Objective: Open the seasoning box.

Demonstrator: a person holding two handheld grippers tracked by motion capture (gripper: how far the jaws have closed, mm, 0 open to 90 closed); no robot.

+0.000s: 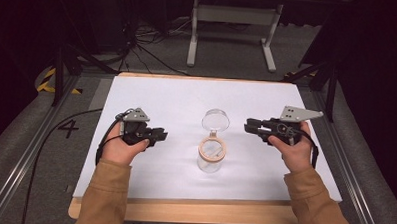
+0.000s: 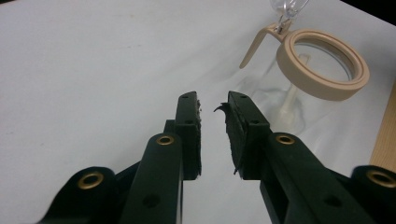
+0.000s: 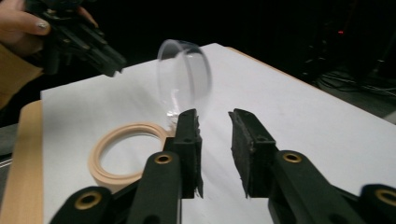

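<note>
Dark room and grey floor with cables surround the table [image 1: 152,90], whose white sheet bears a clear glass jar [image 1: 211,157] at its middle, tan-rimmed, its hinged lid [image 1: 215,119] flipped up. Left hand-held gripper [image 1: 158,135] and right hand-held gripper [image 1: 249,127] flank it, well apart, jaws parted and empty, apparently poised to reach the jar from both sides.
</note>
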